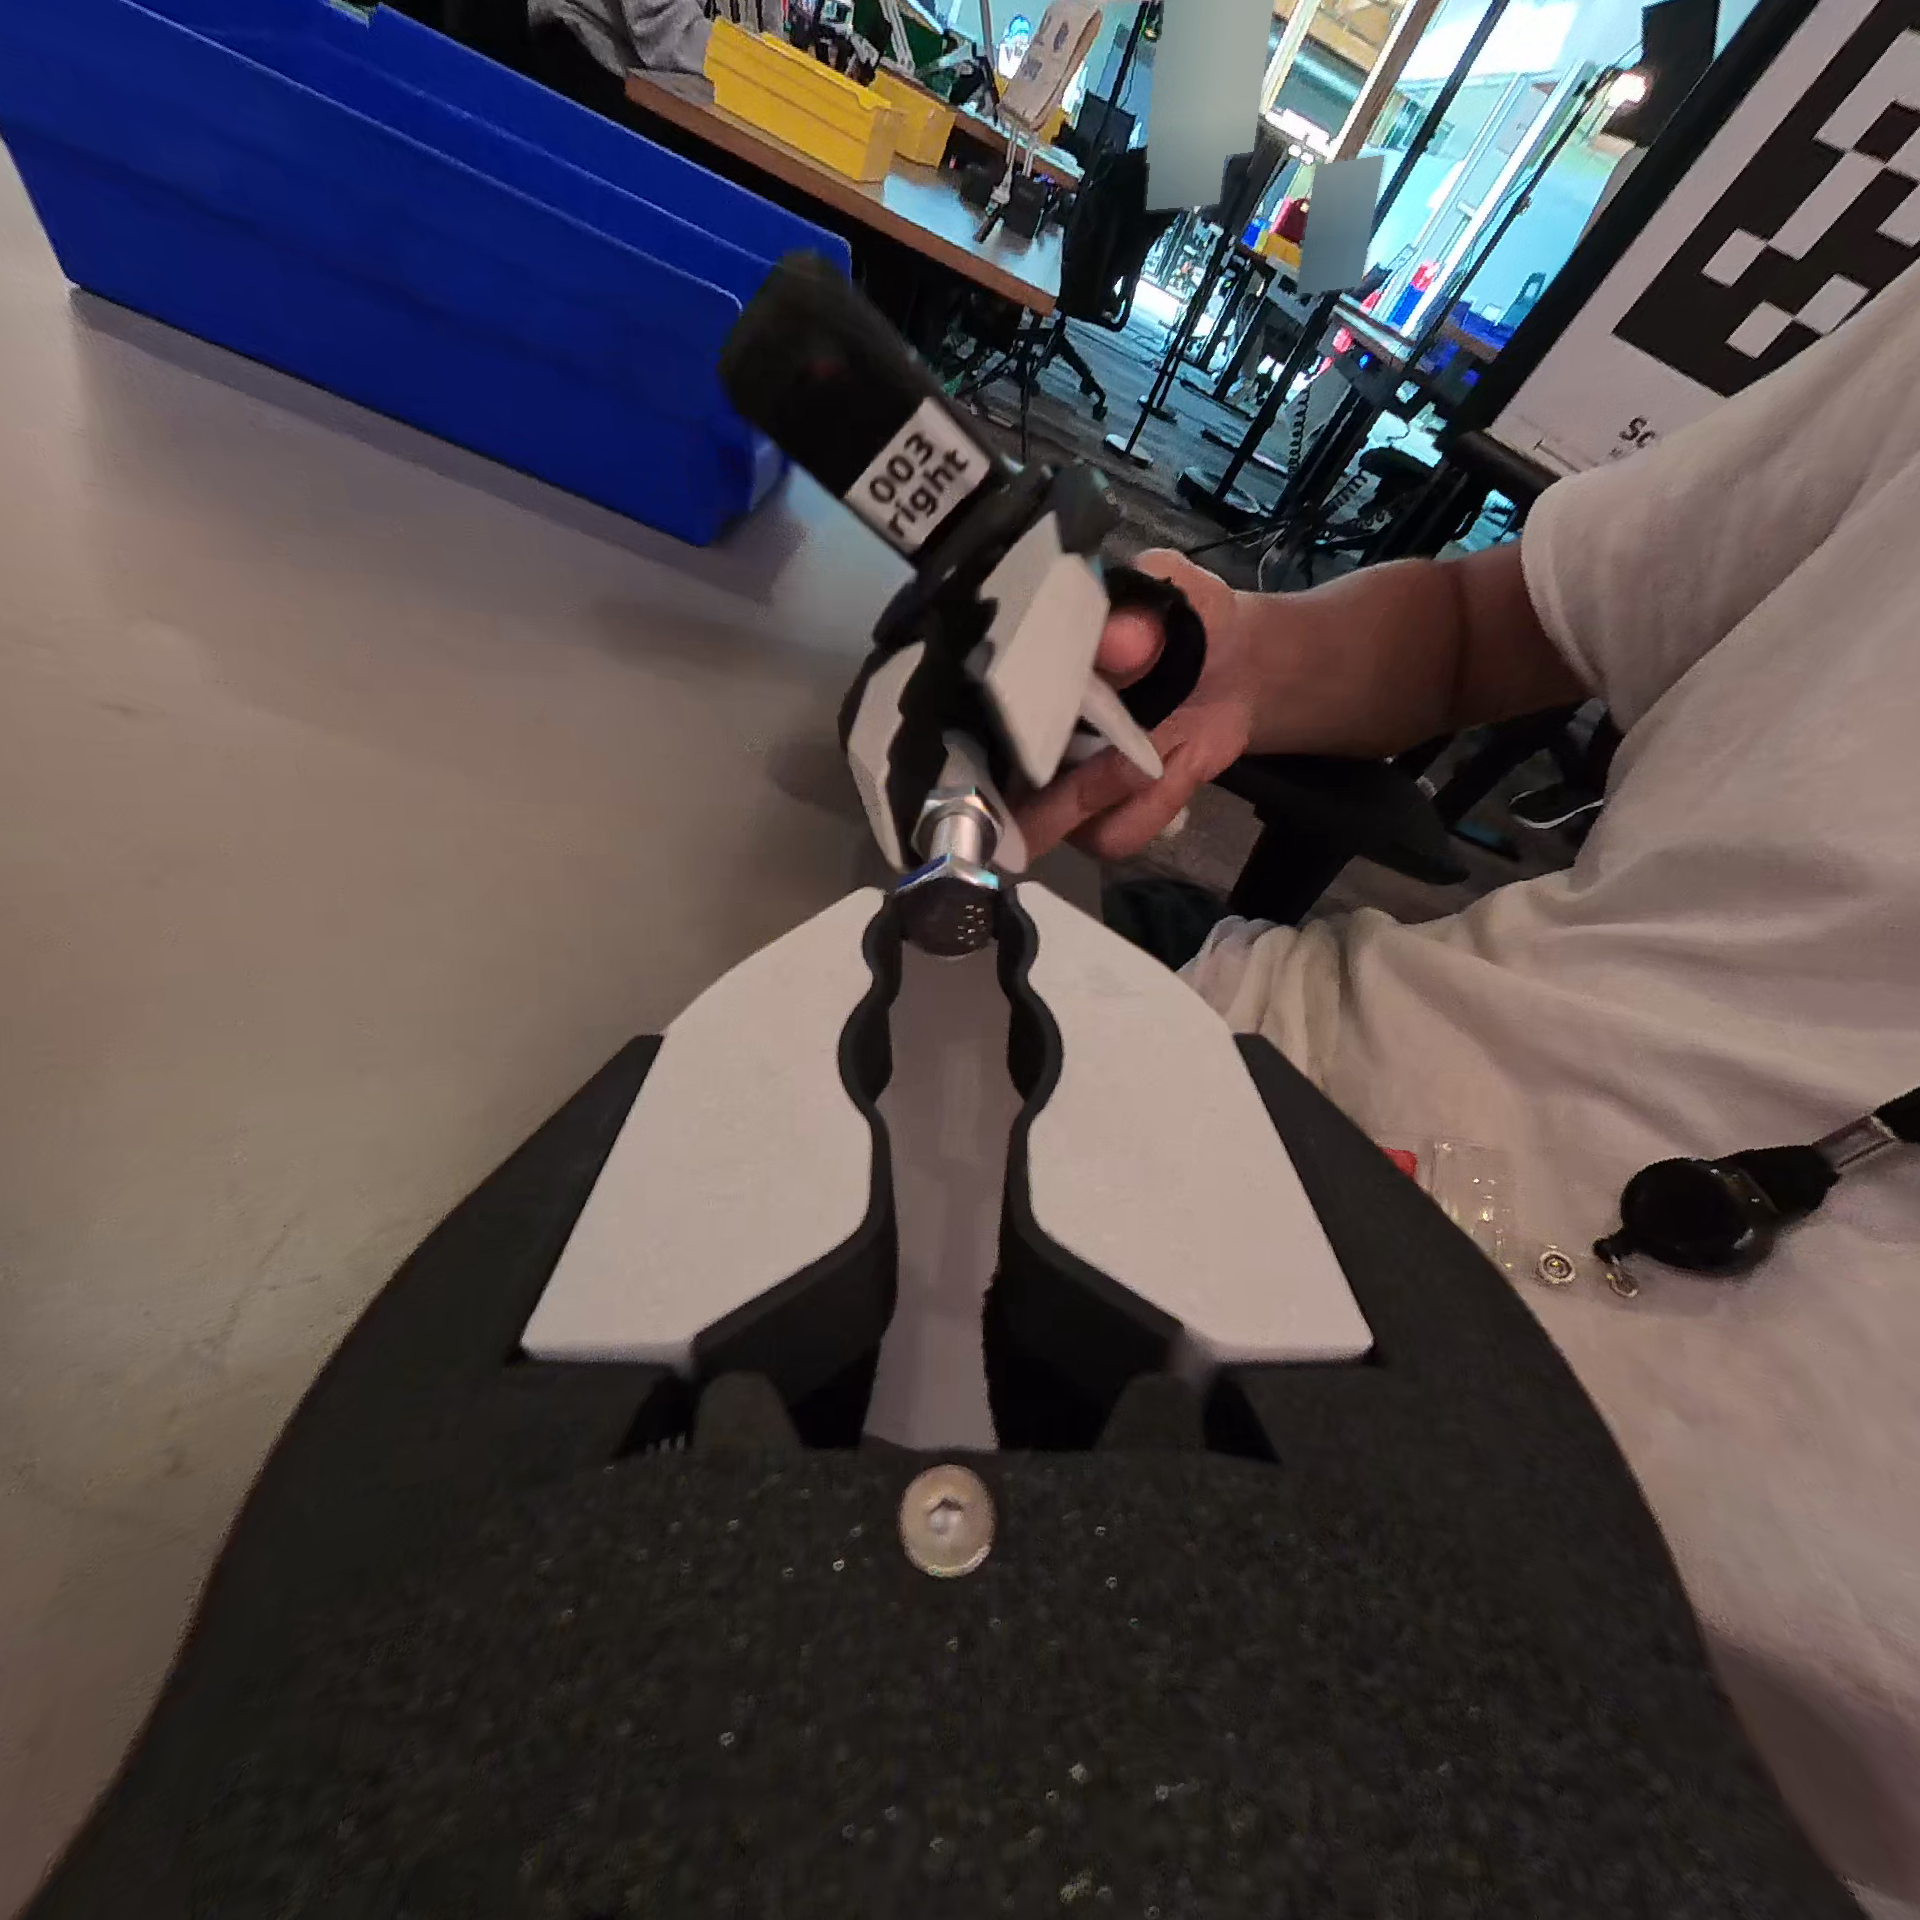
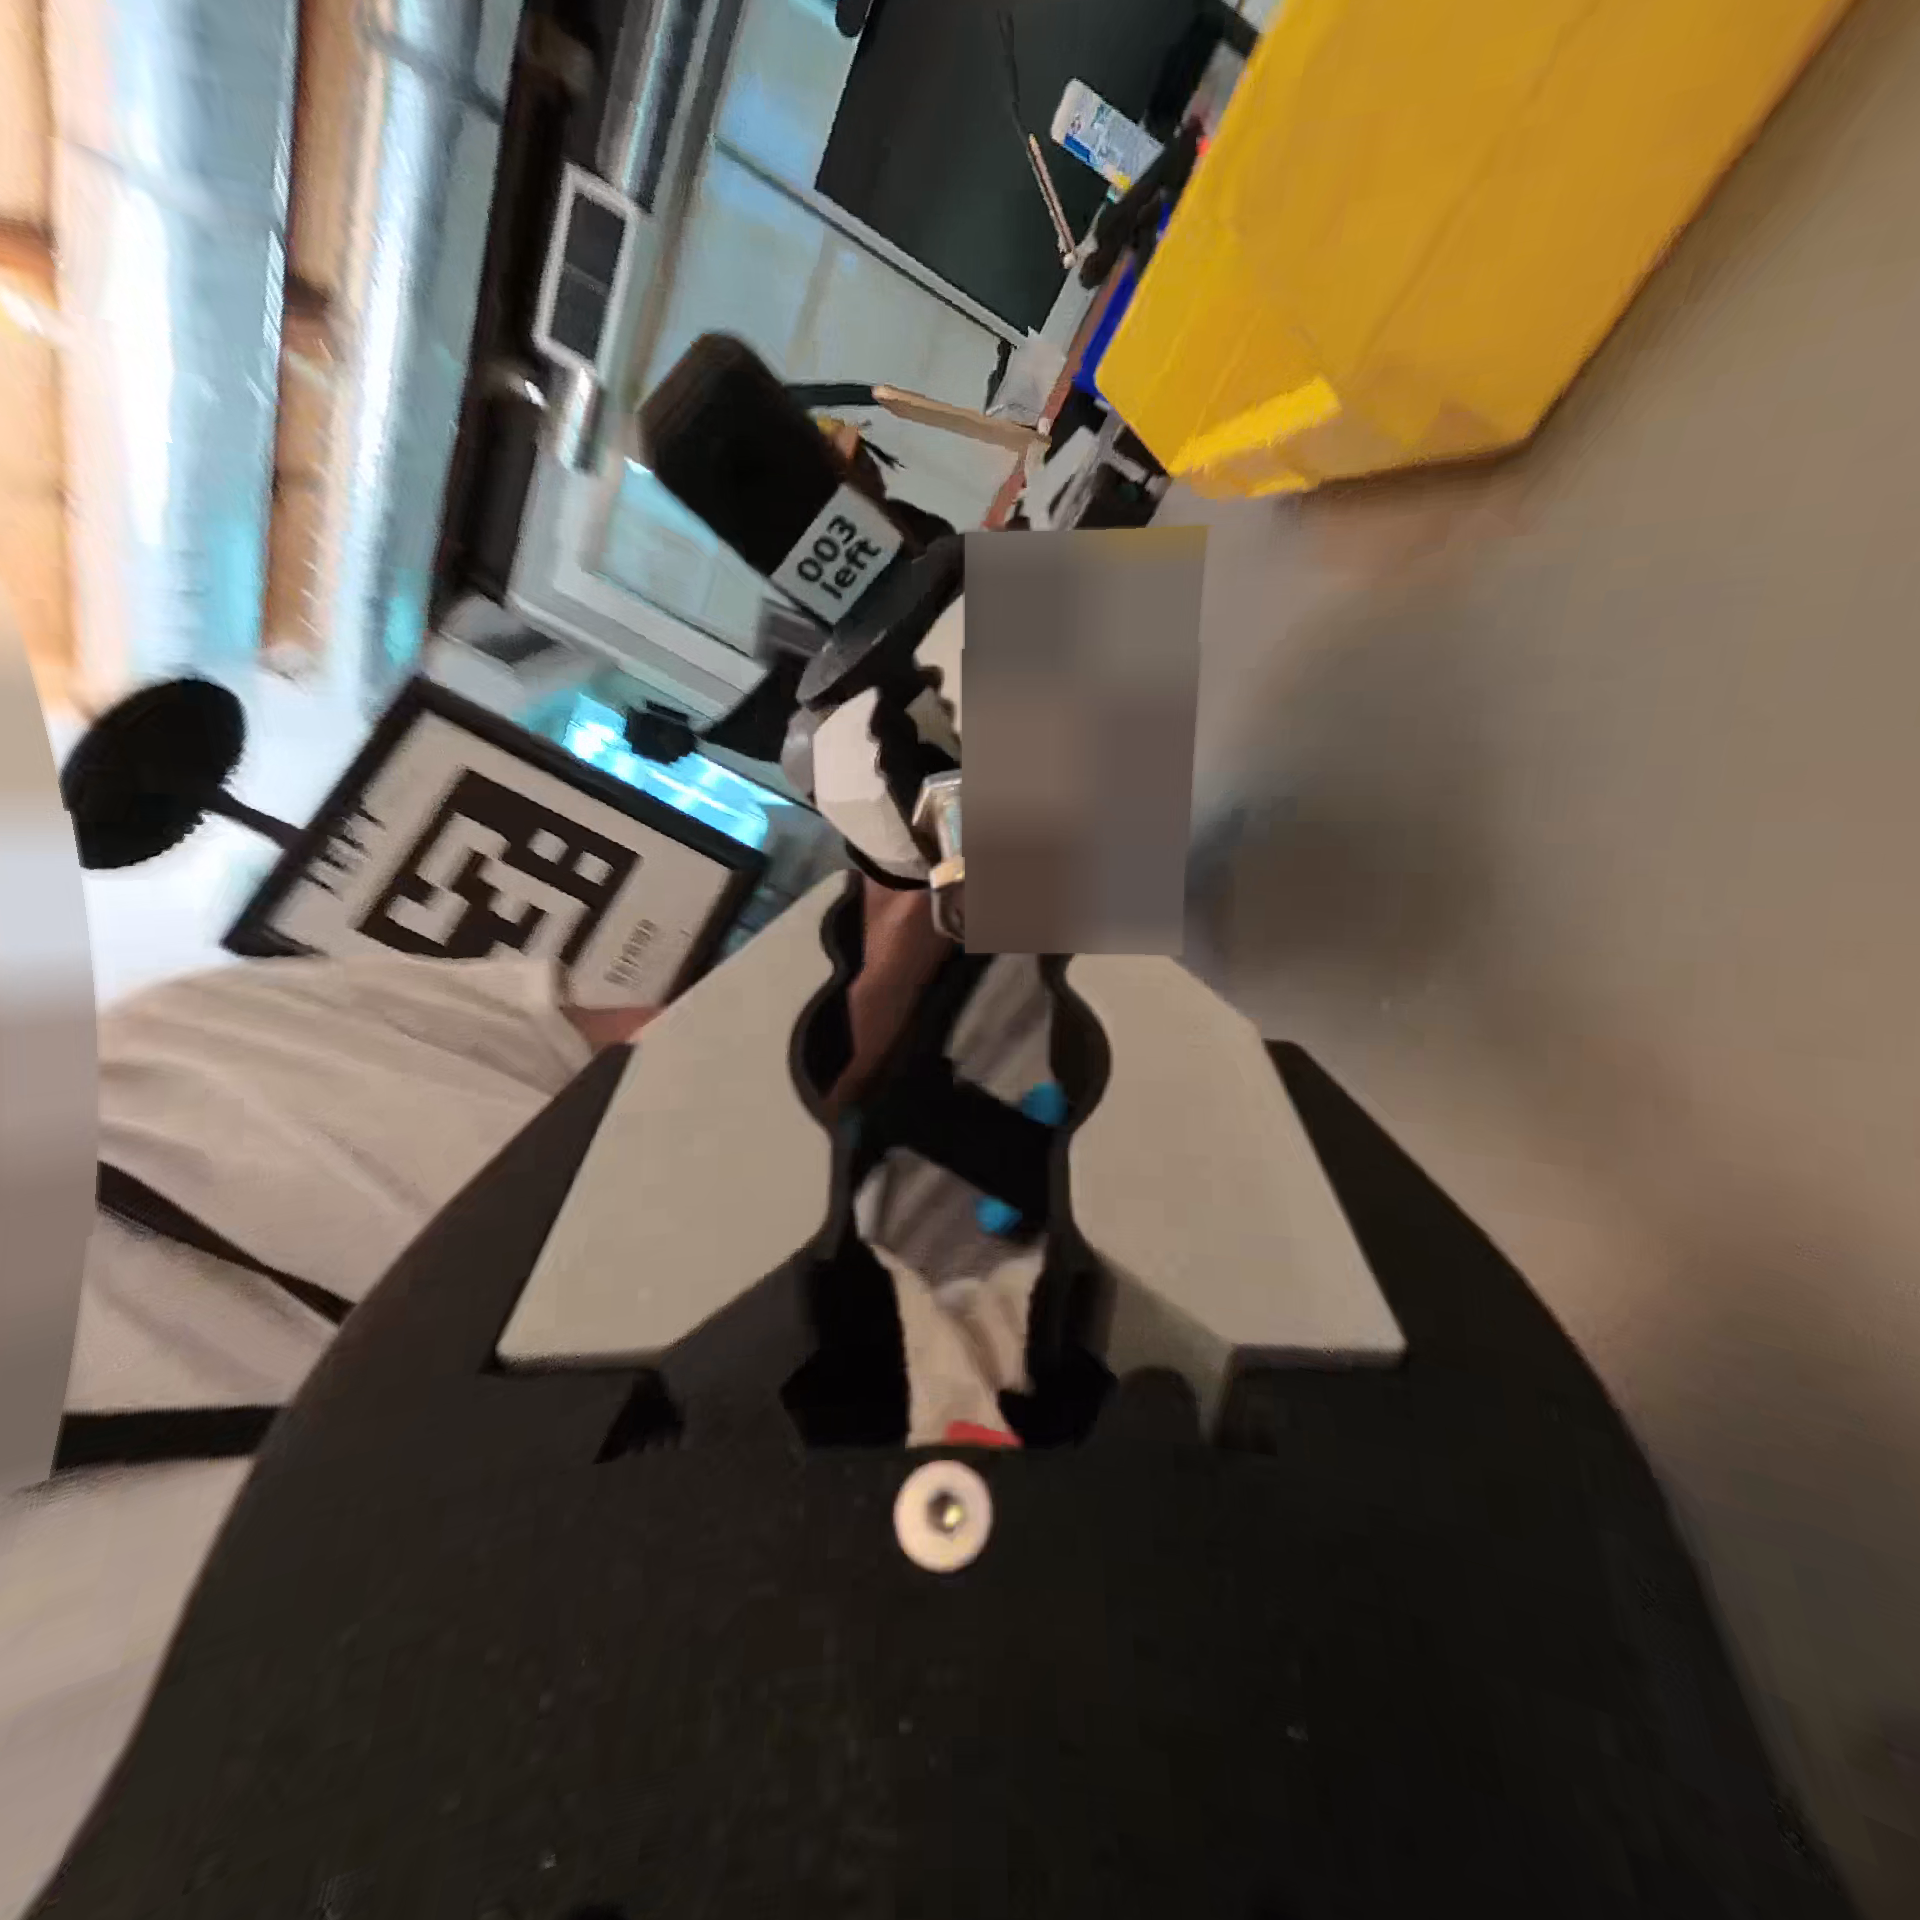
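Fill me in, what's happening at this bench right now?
A person in a white T-shirt holds a pair of tongs in each hand above a grey table. The left tongs grip the hex head of a metal bolt. The right tongs close around the bolt's other end, where a nut or collar seems to sit. A blue bin stands behind on the table. The right wrist view is blurred and partly masked.

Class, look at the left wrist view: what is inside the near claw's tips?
The left claw is shut on a bolt by its hex head. The shank runs up into the right claw, which covers the bolt's far end. In the right wrist view a blur patch hides it.
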A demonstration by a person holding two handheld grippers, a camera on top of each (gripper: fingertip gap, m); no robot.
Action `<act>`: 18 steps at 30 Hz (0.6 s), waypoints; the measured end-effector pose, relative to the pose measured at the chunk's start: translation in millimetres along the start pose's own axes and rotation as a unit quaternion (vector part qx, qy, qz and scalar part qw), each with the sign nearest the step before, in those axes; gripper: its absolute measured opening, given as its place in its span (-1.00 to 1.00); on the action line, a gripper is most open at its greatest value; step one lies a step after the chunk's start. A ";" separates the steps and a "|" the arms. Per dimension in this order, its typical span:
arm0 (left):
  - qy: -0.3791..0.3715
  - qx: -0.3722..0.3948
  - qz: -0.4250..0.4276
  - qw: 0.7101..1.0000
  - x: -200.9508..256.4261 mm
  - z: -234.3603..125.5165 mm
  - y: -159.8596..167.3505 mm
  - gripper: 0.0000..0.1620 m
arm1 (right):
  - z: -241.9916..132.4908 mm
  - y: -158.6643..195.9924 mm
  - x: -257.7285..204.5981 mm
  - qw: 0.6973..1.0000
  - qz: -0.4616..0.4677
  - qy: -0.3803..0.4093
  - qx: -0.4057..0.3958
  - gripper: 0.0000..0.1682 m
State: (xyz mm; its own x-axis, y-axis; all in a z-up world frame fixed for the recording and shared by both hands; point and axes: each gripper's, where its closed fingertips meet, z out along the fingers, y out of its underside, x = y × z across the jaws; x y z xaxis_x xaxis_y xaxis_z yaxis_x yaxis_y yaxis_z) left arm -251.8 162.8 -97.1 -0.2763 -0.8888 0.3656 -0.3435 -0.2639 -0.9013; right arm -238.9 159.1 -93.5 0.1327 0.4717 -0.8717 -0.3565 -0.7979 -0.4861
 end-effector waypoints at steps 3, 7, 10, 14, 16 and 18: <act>0.019 0.030 -0.031 0.999 0.4 -5.2 -8.6 -0.79 | -4.2 -3.7 2.1 0.984 -0.164 0.068 -0.023 -0.42; 0.065 0.080 -0.105 0.989 3.0 -10.6 -21.8 -0.79 | -6.5 4.5 16.7 0.842 -0.492 0.201 -0.095 -0.36; 0.094 0.091 -0.160 0.978 4.4 -8.6 -21.7 -0.79 | -6.7 -1.4 12.0 0.659 -0.699 0.269 -0.070 -0.44; 0.115 0.072 -0.182 0.974 9.0 -2.7 -15.2 -0.79 | -2.0 0.9 -3.7 0.568 -0.776 0.269 -0.049 -0.46; 0.129 0.059 -0.186 0.972 13.5 -0.7 -11.6 -0.79 | -1.7 -0.6 -12.0 0.523 -0.808 0.269 -0.039 -0.49; 0.128 0.047 -0.188 0.973 13.9 2.4 -7.0 -0.79 | -0.9 2.8 -14.9 0.489 -0.831 0.262 -0.047 -0.58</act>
State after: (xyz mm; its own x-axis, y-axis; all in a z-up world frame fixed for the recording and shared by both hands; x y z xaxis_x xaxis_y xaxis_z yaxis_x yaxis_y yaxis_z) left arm -251.1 151.4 -86.2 -0.3649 -0.6041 0.7085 -0.3832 -0.5961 -0.7056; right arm -241.1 149.5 -81.9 0.3949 0.3567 0.8466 0.6860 0.4984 -0.5300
